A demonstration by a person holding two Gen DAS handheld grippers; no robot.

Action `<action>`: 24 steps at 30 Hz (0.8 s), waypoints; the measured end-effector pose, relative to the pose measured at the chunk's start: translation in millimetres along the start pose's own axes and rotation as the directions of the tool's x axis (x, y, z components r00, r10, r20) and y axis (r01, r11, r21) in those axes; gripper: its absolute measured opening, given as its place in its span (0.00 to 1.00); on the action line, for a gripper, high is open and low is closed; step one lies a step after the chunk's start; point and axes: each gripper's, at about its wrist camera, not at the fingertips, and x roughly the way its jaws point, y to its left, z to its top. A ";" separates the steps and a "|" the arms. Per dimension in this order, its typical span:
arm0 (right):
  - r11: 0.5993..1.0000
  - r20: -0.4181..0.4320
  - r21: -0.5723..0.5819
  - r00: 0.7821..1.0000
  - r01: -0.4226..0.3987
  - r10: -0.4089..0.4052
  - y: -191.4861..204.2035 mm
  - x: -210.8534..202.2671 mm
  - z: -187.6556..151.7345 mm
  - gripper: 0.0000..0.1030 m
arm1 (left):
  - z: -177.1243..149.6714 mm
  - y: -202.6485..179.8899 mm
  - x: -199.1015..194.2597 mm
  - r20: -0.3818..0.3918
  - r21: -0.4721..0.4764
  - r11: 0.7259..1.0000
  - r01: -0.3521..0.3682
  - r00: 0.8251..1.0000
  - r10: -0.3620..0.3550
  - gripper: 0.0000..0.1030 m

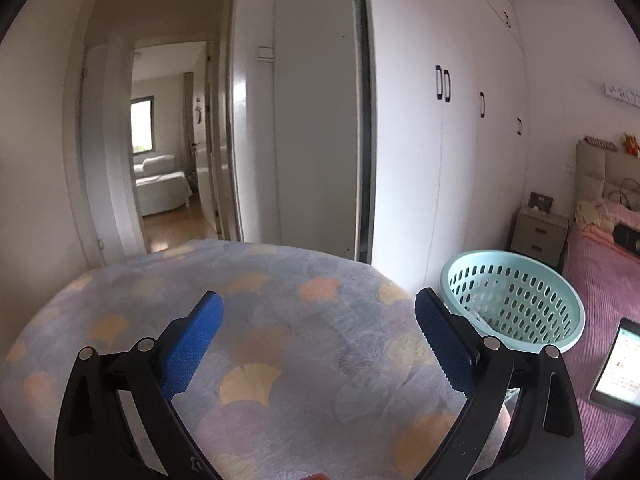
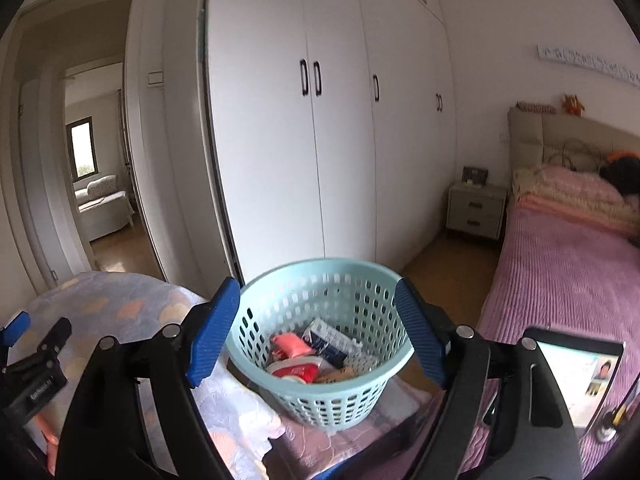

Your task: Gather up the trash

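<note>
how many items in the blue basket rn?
4 visible in the basket, right wrist view: pink packet at left, blue-white box behind it, red-white wrapper in front, tan piece at front right. More may be hidden underneath.

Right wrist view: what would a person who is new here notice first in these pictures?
First, the pale blue basket in the middle of the right wrist view, between the open fingers of the right tool, with red and white packets lying inside it. Next, the leaf-patterned blanket that fills the lower left wrist view under the open left tool. Behind both stands a tall white wardrobe.
</note>
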 end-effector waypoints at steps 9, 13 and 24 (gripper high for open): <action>1.000 0.004 -0.013 1.000 0.005 -0.005 0.1 -4.9 1.7 0.80 | -1.3 4.1 0.0 -0.016 -0.024 1.000 0.014 1.000 -0.014 0.91; 1.000 0.005 -0.022 1.000 -0.007 0.007 1.7 -9.4 0.5 0.80 | -1.6 6.2 2.6 -0.028 -0.046 0.999 0.012 1.000 -0.013 0.91; 1.000 -0.020 -0.021 1.000 -0.017 0.017 -0.8 -5.1 -3.3 0.81 | -5.5 -2.9 4.9 -0.037 0.011 0.999 -0.034 0.999 0.034 0.91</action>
